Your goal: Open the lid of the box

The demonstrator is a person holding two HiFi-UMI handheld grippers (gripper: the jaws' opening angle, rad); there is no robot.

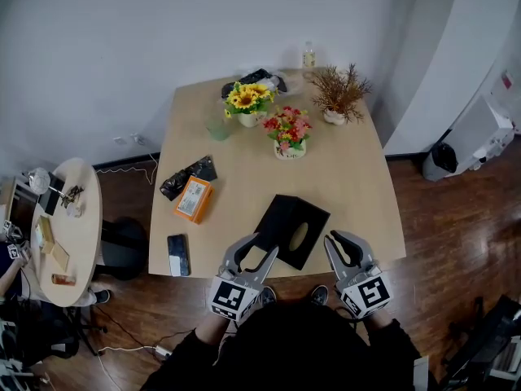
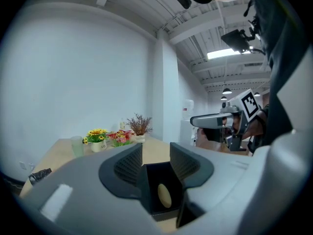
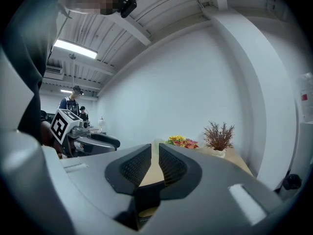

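head cam: steep down on table [image 1: 342,177] | 2 gripper cams: low, fwd, share flowers [image 2: 98,132]

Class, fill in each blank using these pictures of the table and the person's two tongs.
The box on the table is ___ in colour.
The hole in its top is ___ in shape.
In the left gripper view, the ___ shows between the open left tongs.
In the head view, the phone lies to the ___ of the box.

Missing words: black; oval; box; left.
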